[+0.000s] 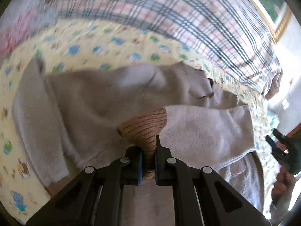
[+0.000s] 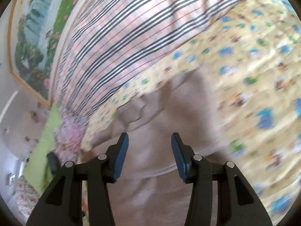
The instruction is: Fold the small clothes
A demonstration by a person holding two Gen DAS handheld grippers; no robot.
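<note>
A small grey-beige fleece garment (image 1: 90,98) lies spread on a yellow printed sheet (image 1: 79,43). My left gripper (image 1: 148,150) is shut on the garment's brown ribbed cuff (image 1: 144,128) and holds the pale sleeve (image 1: 205,130) lifted over the body of the garment. My right gripper (image 2: 149,141) is open and empty, just above the garment (image 2: 154,116); it also shows at the right edge of the left wrist view (image 1: 282,146), held by a hand. Both views are motion-blurred.
A plaid blanket (image 1: 188,15) (image 2: 116,43) lies behind the yellow sheet (image 2: 254,71). A framed picture (image 2: 37,37) hangs on the wall. A floral cloth (image 2: 69,131) and green cloth (image 2: 50,120) lie at the left in the right wrist view.
</note>
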